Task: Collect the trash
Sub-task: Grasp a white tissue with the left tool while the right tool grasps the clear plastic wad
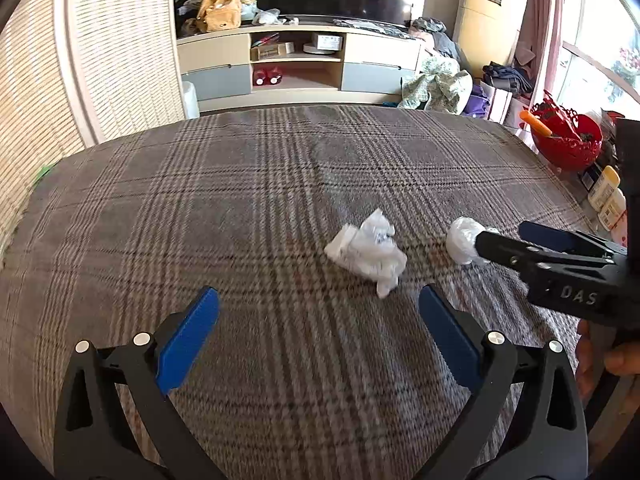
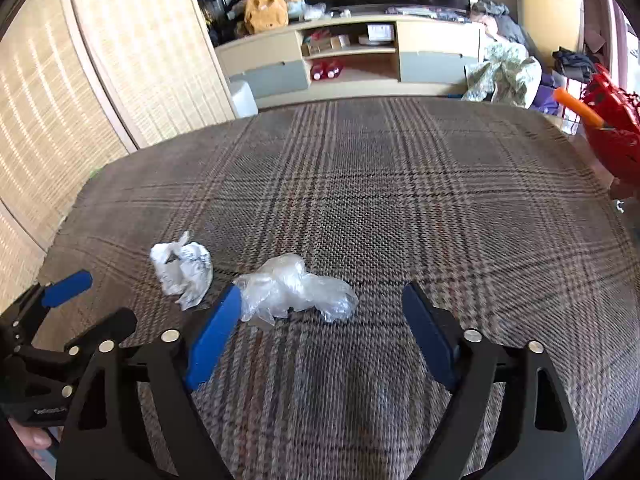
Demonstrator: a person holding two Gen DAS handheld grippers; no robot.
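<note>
A crumpled white paper wad (image 1: 366, 252) lies on the plaid cloth (image 1: 240, 200), just ahead and right of my open, empty left gripper (image 1: 318, 316). It also shows in the right wrist view (image 2: 184, 270). A crumpled clear plastic wrap (image 2: 294, 290) lies just ahead of my open right gripper (image 2: 322, 318), near its left finger. In the left wrist view the plastic (image 1: 460, 240) sits at the tip of the right gripper (image 1: 508, 240). The left gripper appears at the left edge of the right wrist view (image 2: 86, 302).
A red basket (image 1: 566, 140) with an orange-handled tool stands at the table's right edge, with cream bottles (image 1: 604, 188) beside it. A woven screen (image 1: 100, 60) stands to the left. A TV cabinet (image 1: 296, 60) and piled clothes (image 1: 438, 84) lie beyond the table.
</note>
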